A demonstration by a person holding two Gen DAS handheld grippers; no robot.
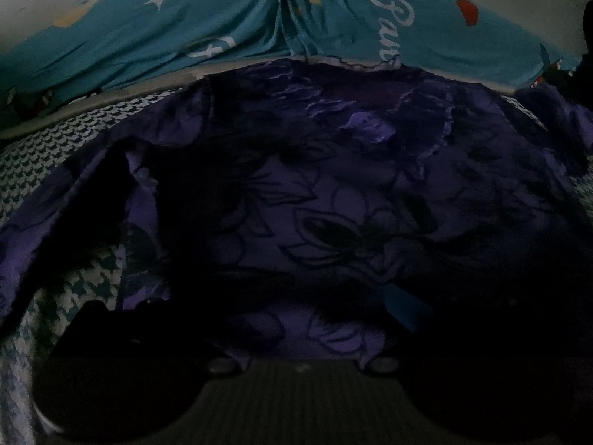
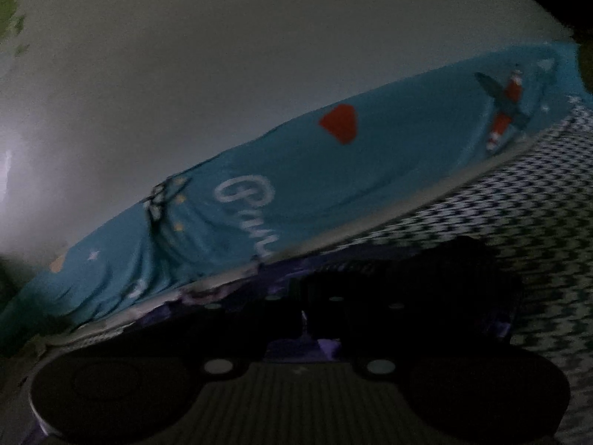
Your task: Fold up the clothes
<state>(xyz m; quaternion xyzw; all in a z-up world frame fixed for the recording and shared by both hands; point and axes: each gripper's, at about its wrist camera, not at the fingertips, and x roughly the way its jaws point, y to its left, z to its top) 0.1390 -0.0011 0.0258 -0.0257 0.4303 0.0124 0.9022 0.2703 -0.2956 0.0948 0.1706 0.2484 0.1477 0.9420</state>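
- A dim room: a houndstooth bedcover (image 2: pixel 519 222) runs to a teal printed sheet (image 1: pixel 222 29) along its far edge, below a pale wall (image 2: pixel 222 55).
- Our purple floral garment (image 1: pixel 315 193) sprawls rumpled mid-cover, reaching that far edge.
- Our right gripper (image 2: pixel 315 319) looks pinched on purple cloth; our left gripper (image 1: pixel 296 319) is too shadowed to tell.
- Risk: slippery fabric could slide free, skewing any crease.

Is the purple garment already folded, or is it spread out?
Mostly spread: the purple garment lies wide and wrinkled across the checked cover.
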